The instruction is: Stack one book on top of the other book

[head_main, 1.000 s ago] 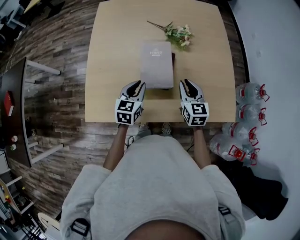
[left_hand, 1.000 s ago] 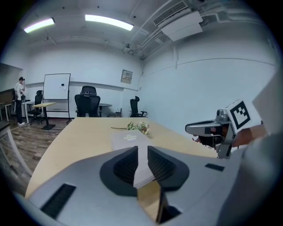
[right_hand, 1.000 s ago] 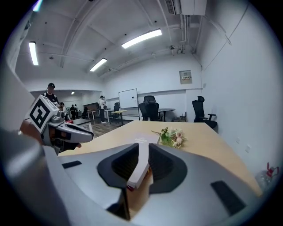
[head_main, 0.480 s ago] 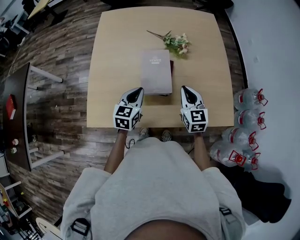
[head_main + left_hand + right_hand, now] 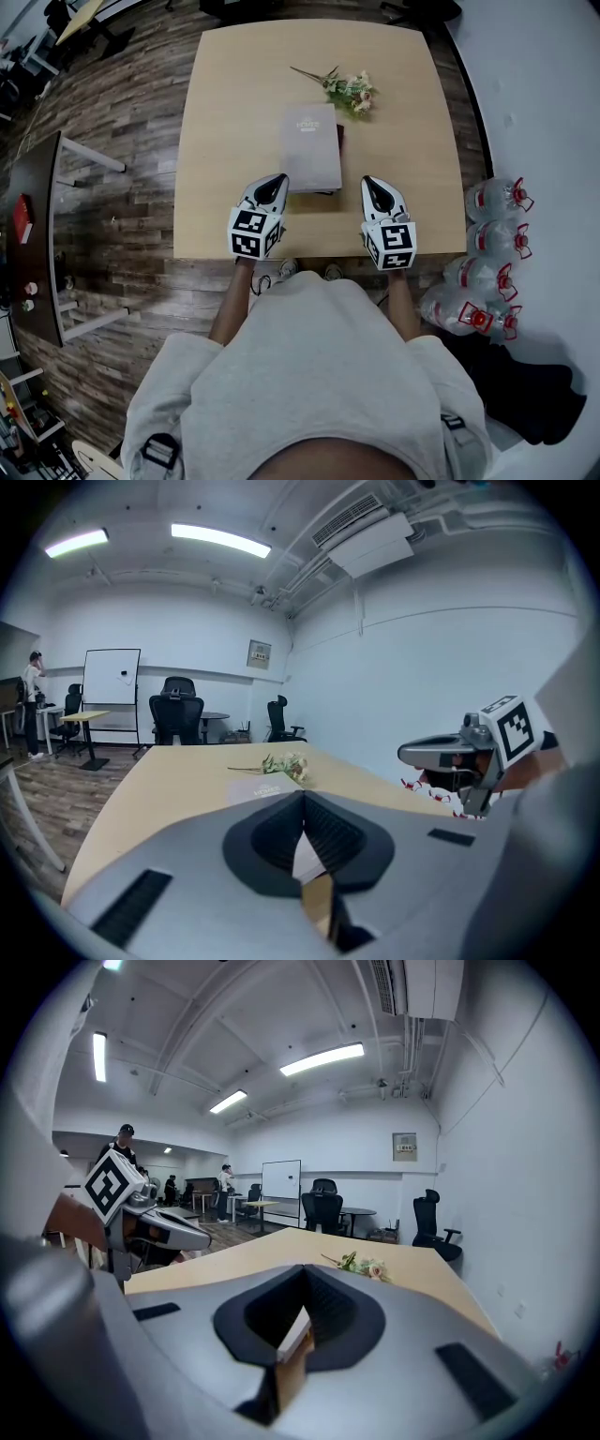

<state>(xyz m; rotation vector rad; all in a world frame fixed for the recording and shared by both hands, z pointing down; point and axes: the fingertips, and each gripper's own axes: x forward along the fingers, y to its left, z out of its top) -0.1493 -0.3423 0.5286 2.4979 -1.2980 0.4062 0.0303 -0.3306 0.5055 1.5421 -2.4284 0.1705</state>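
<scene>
Lying near the middle of the pale wooden counter [image 5: 225, 112], a grey book [image 5: 312, 148] sits squarely on top of a dark book [image 5: 339, 139], of which only a thin strip shows along the right edge and at the near end. A sprig of pale flowers [image 5: 350, 89] rests just beside the stack's far right corner. The left tongs [image 5: 274, 181] are held over the near part of the counter with their tip just beside the stack's near left corner. Their dark pads are pressed together with nothing between them, meeting in a single line in the left gripper view. The right tongs [image 5: 372, 184] are likewise closed and empty, and they stand apart from the stack, off its near right corner. Both point away from the person in a grey sweatshirt [image 5: 319, 375] who holds them. On the floor right of the counter stand several water bottles [image 5: 492, 244] with red caps. Farther back in the room are black office chairs [image 5: 178, 705] and a whiteboard [image 5: 112, 677].
</scene>
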